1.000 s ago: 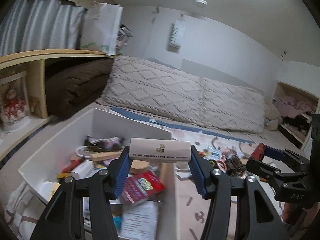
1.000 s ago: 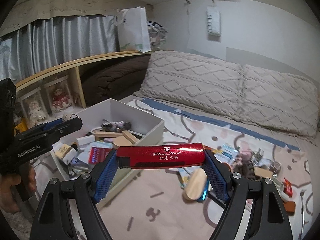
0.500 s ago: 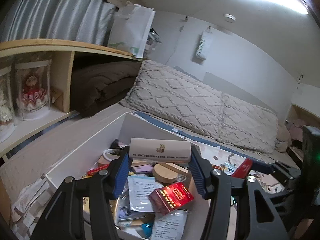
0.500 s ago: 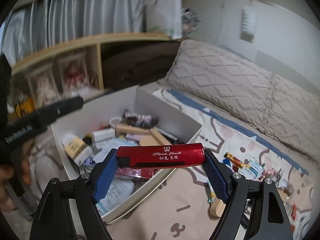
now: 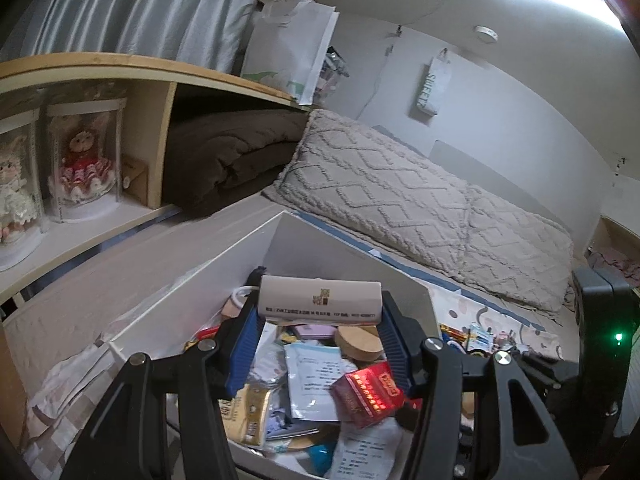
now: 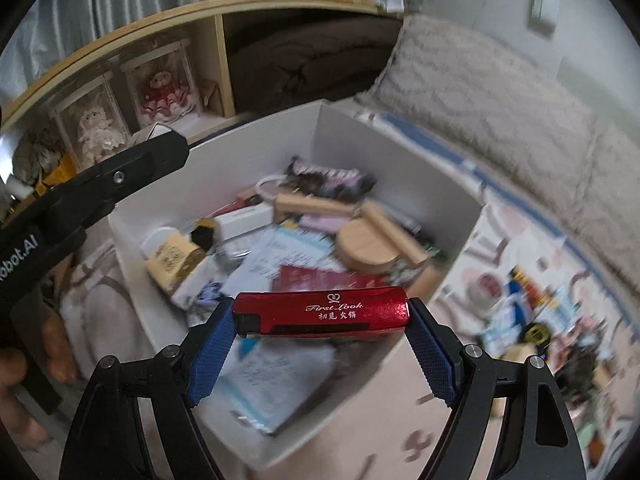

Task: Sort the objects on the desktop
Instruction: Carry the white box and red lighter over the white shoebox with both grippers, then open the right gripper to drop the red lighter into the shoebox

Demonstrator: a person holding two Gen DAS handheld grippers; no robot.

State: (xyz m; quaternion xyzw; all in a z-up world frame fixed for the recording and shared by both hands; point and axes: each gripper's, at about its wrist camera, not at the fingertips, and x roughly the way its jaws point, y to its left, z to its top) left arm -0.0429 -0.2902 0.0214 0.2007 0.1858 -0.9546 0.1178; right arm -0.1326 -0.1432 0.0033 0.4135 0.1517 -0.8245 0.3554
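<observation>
My left gripper (image 5: 320, 346) clamped a white box (image 5: 319, 301), my right gripper (image 6: 320, 334) a red lighter (image 6: 322, 311), over the half-filled bin (image 6: 400, 152); clutter (image 6: 532, 312) remained beside it.

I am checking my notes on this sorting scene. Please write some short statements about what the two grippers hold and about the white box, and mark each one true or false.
1. The right gripper is shut on a red lighter. True.
2. The left gripper is empty. False: its pads clamp a white tube by the ends.
3. The white box already holds many small things. True.
4. The round wooden piece lies on the bed cover outside the box. False: it lies inside the box.
5. The red lighter is held upright. False: it lies crosswise between the pads.
</observation>
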